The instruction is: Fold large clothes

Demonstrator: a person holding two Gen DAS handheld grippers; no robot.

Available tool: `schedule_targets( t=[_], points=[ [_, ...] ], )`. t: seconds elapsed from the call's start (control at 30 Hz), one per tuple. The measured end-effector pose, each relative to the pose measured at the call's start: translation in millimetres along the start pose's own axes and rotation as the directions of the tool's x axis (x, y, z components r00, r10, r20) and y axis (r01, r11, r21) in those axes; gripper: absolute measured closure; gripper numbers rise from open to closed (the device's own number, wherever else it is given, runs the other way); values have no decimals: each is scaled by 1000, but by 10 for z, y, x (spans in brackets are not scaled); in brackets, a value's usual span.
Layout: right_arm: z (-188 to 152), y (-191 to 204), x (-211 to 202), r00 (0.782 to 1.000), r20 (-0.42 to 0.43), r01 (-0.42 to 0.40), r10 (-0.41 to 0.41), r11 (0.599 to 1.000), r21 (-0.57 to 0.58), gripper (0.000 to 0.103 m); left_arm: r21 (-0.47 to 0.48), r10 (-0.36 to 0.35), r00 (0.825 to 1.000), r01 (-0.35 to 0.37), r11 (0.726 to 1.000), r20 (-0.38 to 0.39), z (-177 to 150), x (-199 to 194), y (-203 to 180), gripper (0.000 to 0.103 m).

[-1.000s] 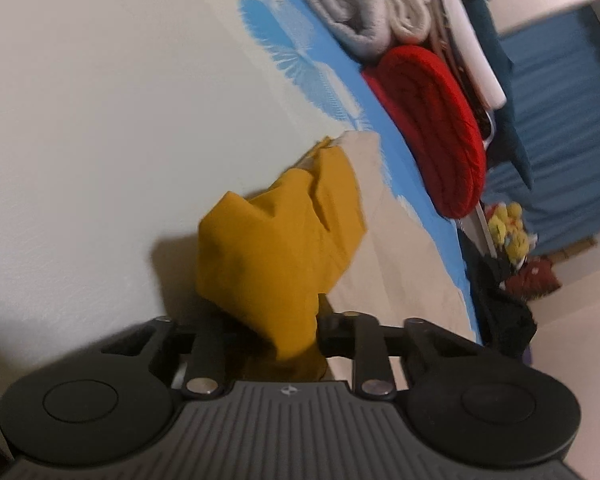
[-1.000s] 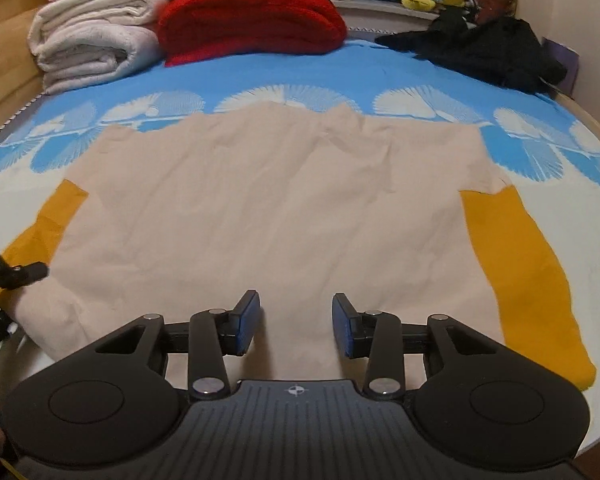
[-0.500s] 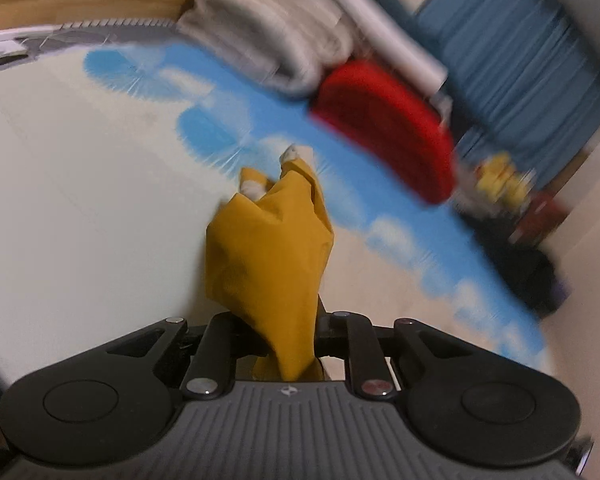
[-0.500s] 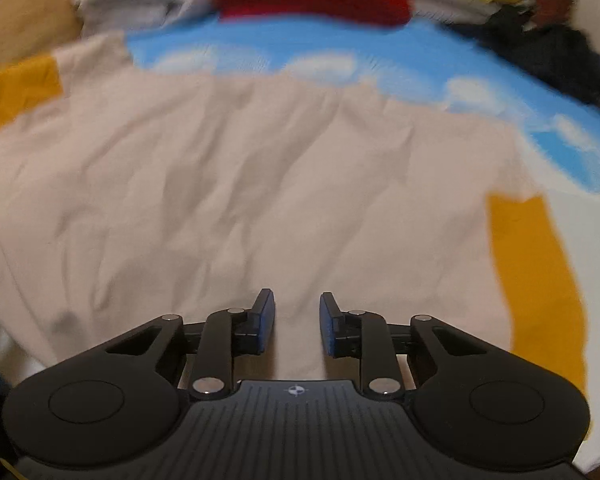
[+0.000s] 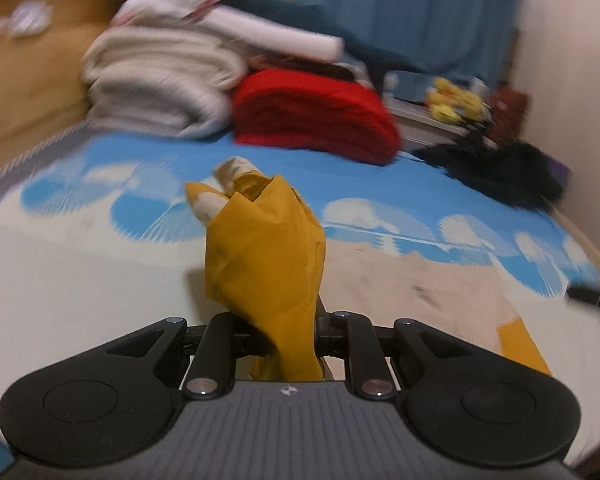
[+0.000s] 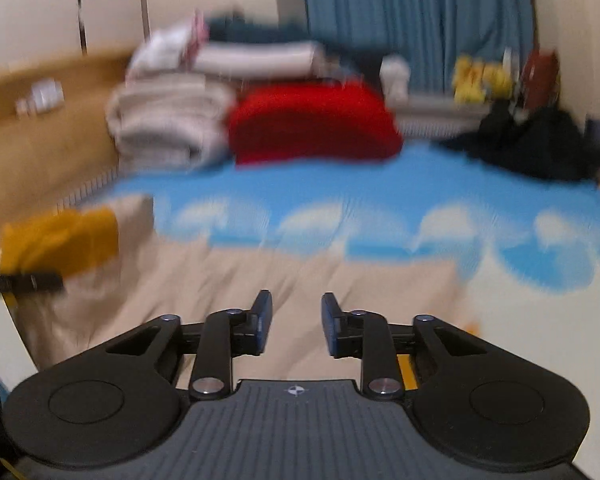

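left gripper (image 5: pixel 286 326) pinching mustard sleeve (image 5: pixel 264 256) | right gripper (image 6: pixel 296 322) spread, empty | risk: bunched sleeve slips, fold lands crooked on beige shirt body (image 6: pixel 260 280)

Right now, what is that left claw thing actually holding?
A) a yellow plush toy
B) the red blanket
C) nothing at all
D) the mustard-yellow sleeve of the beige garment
D. In the left wrist view the left gripper is shut on the bunched mustard-yellow sleeve, lifted off the bed, while the red blanket lies folded far behind.
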State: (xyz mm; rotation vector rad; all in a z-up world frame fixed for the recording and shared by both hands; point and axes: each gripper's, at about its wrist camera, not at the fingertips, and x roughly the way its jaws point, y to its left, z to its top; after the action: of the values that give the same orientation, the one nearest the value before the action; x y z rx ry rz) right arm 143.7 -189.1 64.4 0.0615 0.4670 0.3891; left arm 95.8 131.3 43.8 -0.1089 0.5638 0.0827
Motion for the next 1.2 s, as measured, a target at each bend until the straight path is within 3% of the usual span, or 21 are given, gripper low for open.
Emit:
schedule_targets(
  t=[0.13, 0.2, 0.3, 0.43, 0.5, 0.57, 0.6, 0.63, 0.67, 0.73, 0.77, 0.83, 0.93, 0.97, 1.0, 1.13, 1.2],
  points=[
    [-211, -801, -155, 996, -4, 88, -88, 994, 70, 70, 138, -57, 998, 52, 989, 32, 22, -64, -776, 85],
    [-333, -1106, -231, 987, -57, 154, -149, 983, 97, 70, 191, -89, 995, 80, 978, 41, 23, -54, -1201, 85],
    [-380, -1397, -510, 980, 21, 191, -196, 972, 137, 70, 252, -154, 987, 140, 957, 35, -27, -7, -1850, 85],
    [-483, -1804, -643, 976, 3, 212, -218, 950, 230, 70, 348, -234, 972, 230, 909, -29, -268, 130, -2790, 85],
    [-498, -1917, -703, 975, 12, 210, -222, 939, 271, 70, 369, -270, 956, 292, 882, -112, -475, 304, -3185, 84],
    [-519, -2005, -697, 977, 7, 203, -215, 931, 303, 70, 387, -283, 930, 357, 850, -235, -761, 575, -3545, 80],
    [-552, -2055, -721, 979, 1, 195, -206, 928, 317, 70, 383, -286, 913, 385, 840, -291, -873, 707, -3635, 72],
    [-562, -2088, -710, 981, -7, 185, -194, 926, 329, 70, 373, -289, 882, 427, 824, -371, -1004, 865, -3741, 63],
    [-558, -2112, -683, 984, -15, 173, -179, 924, 341, 69, 369, -281, 859, 450, 813, -428, -1077, 964, -3800, 60],
    [-576, -2138, -654, 990, -26, 138, -138, 919, 370, 67, 374, -296, 846, 475, 797, -444, -1068, 966, -3802, 50],
    [-568, -2108, -636, 992, -30, 124, -121, 918, 376, 65, 363, -335, 834, 505, 783, -438, -1009, 899, -3743, 44],
    [-563, -2088, -570, 996, -44, 90, -79, 917, 389, 62, 317, -421, 795, 574, 755, -437, -881, 735, -3542, 30],
    [-575, -2054, -429, 997, -82, 43, -9, 904, 426, 60, 258, -551, 721, 677, 689, -419, -711, 436, -3096, 28],
    [-579, -2035, -378, 995, -104, 37, 10, 899, 436, 59, 265, -574, 715, 689, 675, -399, -673, 349, -2897, 28],
    [-587, -2005, -312, 991, -131, 33, 28, 895, 445, 59, 283, -567, 730, 676, 680, -382, -592, 336, -2780, 28],
    [-689, -1856, -1, 954, -286, 50, 88, 896, 441, 56, 364, -414, 839, 531, 765, -354, -558, 478, -2209, 29],
    [-775, -1765, 131, 923, -379, 92, 70, 914, 395, 56, 342, -368, 861, 484, 805, -351, -533, 602, -2032, 29]
  ],
)
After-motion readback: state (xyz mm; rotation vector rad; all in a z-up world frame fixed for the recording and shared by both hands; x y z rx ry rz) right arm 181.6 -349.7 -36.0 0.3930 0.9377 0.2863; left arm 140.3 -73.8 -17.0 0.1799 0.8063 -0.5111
